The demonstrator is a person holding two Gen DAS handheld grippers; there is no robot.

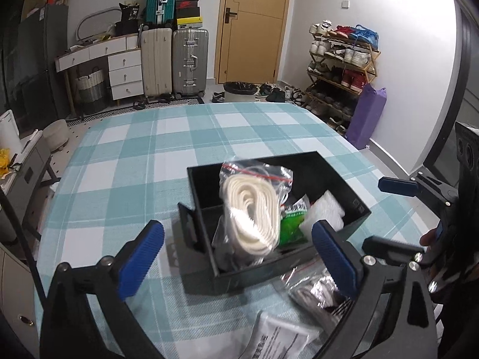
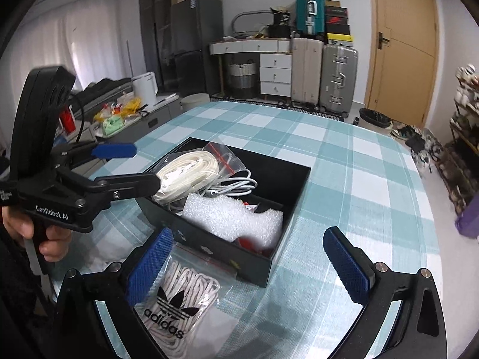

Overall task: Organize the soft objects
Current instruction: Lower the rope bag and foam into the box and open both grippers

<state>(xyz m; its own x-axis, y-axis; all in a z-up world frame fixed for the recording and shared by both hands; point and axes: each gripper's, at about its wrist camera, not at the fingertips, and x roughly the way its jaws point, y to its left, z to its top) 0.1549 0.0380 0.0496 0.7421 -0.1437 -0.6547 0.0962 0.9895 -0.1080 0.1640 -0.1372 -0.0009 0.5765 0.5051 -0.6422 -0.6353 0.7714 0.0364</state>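
You are working over a worktop (image 1: pixel 125 161) covered in a teal-and-white checked cloth, where a black rectangular open box (image 1: pixel 344 179) is sitting near you. Inside it, a clear zip bag of coiled cream flat cord (image 1: pixel 251 212) is leaning upright beside a white foam sheet (image 2: pixel 233 218) and a green packet (image 1: pixel 292 224). A clear bag of white laces with a black trefoil logo (image 2: pixel 179 296) is lying just outside the box. Your left tool (image 1: pixel 238 254) and right tool (image 2: pixel 248 266) are both standing spread wide, pinching nothing.
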